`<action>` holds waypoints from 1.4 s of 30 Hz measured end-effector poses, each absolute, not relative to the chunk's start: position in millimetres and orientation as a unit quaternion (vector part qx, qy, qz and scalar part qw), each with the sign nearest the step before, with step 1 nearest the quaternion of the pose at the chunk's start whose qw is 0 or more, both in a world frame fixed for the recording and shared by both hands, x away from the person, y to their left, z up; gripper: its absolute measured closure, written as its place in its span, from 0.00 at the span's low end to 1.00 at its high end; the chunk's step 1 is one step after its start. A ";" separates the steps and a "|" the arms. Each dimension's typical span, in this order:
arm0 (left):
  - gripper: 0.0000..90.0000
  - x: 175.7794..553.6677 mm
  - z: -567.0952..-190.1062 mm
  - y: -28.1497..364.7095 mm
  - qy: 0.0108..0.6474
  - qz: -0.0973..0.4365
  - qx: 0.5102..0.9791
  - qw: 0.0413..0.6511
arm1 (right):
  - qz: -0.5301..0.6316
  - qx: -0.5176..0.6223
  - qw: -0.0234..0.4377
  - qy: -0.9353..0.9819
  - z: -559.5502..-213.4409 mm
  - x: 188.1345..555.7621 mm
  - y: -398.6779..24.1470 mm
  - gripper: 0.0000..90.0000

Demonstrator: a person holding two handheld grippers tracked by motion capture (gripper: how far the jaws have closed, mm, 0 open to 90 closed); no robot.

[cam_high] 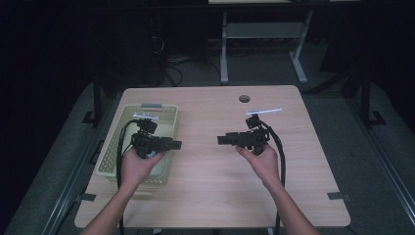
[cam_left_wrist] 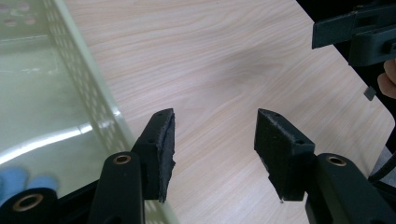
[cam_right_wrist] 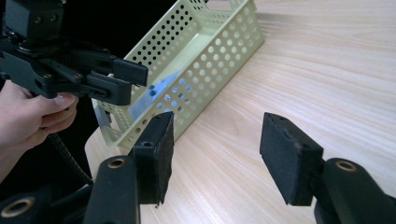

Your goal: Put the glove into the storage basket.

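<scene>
1. The left gripper is held above the right rim of the pale green perforated plastic basket. Its jaws stand apart with only bare wood between them, and its black foam pads touch nothing.
2. The right gripper is held over the middle of the light wooden table. Its jaws are likewise spread and empty, and its pads are clear of the tabletop.
3. The two grippers point toward each other across a gap of bare table and are well apart.
4. In the left gripper view, a small blue thing lies at the near end of the basket floor. It is blurred and partly behind the gripper's body, so what it is cannot be told.
5. In the high view, the left hand and its gripper cover much of the basket's inside.
6. The basket sits at the table's left edge, under and to the left of the left gripper and far from the right gripper.
</scene>
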State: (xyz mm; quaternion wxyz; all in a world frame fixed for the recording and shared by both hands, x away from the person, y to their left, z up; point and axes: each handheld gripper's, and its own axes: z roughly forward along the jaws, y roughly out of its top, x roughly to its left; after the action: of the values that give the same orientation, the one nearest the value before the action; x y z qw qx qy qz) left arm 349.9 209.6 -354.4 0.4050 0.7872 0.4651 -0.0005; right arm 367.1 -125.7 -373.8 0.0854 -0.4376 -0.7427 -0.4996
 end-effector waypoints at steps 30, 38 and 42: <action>0.43 326.8 -364.8 153.0 0.414 -0.028 0.799 0.436 | -0.484 -0.481 0.074 -0.727 -401.3 341.4 -180.6 0.44; 0.41 321.8 -373.7 143.7 0.407 -0.036 0.800 0.440 | -0.482 -0.491 0.073 -0.722 -408.7 336.4 -192.8 0.42; 0.40 319.5 -377.6 140.0 0.405 -0.040 0.801 0.439 | -0.481 -0.495 0.074 -0.720 -412.0 334.4 -198.3 0.42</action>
State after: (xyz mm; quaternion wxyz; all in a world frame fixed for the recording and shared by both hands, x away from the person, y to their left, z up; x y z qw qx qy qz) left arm 319.5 140.0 -377.6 0.4392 0.8009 0.4050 -0.0396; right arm 334.4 -198.3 -412.0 0.0742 -0.4954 -0.7197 -0.4808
